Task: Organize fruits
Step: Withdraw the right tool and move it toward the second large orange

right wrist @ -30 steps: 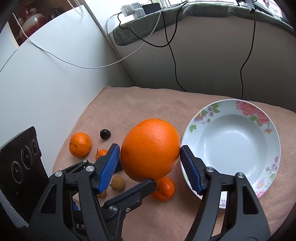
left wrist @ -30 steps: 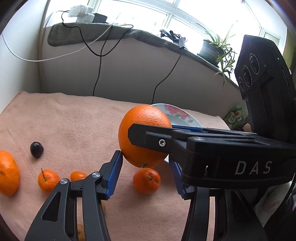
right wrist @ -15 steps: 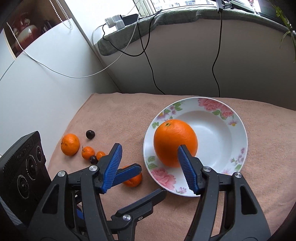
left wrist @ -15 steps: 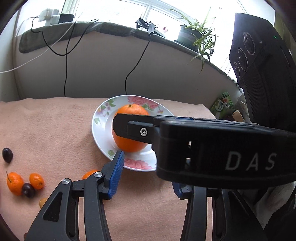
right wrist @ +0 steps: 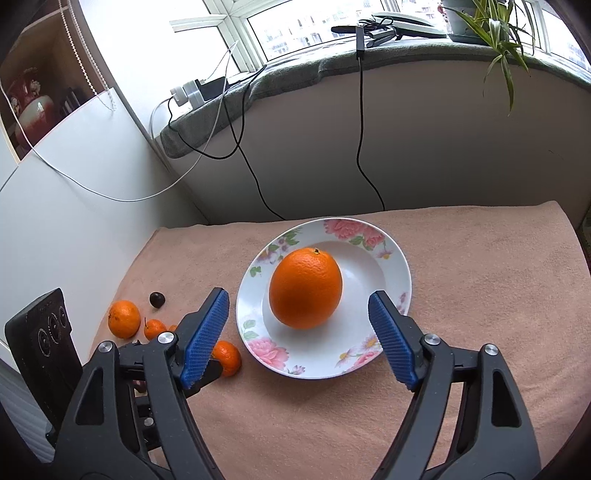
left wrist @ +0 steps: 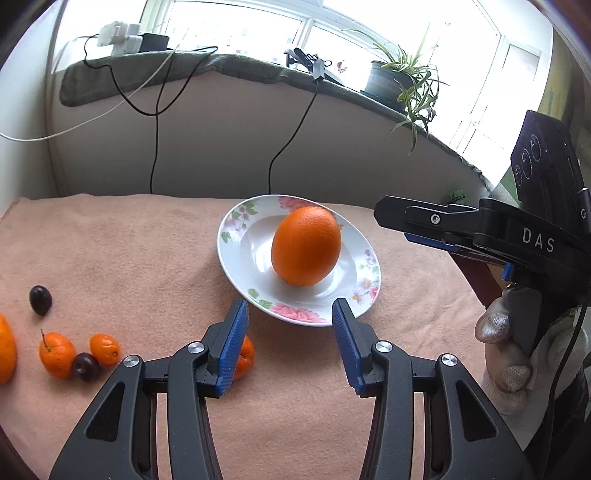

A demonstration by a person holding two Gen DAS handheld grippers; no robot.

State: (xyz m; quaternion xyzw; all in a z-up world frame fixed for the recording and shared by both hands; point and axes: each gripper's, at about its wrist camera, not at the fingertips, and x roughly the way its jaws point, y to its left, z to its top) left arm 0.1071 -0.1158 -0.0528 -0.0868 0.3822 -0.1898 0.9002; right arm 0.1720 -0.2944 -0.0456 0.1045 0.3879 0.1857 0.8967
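A worktop [right wrist: 480, 295] draped in a peach-pink fleecy cloth fills the lower part of both wrist views. Behind it rises a plain beige wall topped by a windowsill under a grey-green cover [left wrist: 229, 62], with bright windows above. On the sill sit a white power strip with plugs [left wrist: 118, 35] and a potted spider plant [left wrist: 399, 79]; black and white cables [right wrist: 362, 147] hang from the sill down the wall to the cloth. At the left in the right wrist view stands a white cabinet side [right wrist: 66, 206].

Near the middle of the cloth lies a white floral plate [right wrist: 391, 254], and a large orange [right wrist: 306, 288] rests in its well, touching neither pair of tongs. The right tongs [right wrist: 299, 341] hover on the near side of the plate, their blue pads spreading apart and clear of the orange. The left tongs [left wrist: 288, 343] are also parted and opening, nothing between them, just short of the plate's near rim. A small mandarin [right wrist: 226, 357] lies beside the plate's near-left rim. Further left on the cloth lie another orange [right wrist: 124, 319], a stemmed mandarin [left wrist: 56, 354], a kumquat [left wrist: 105, 349] and two dark plums [left wrist: 40, 300], one touching the mandarin. A gloved hand [left wrist: 506, 354] grips the right tool's handle.
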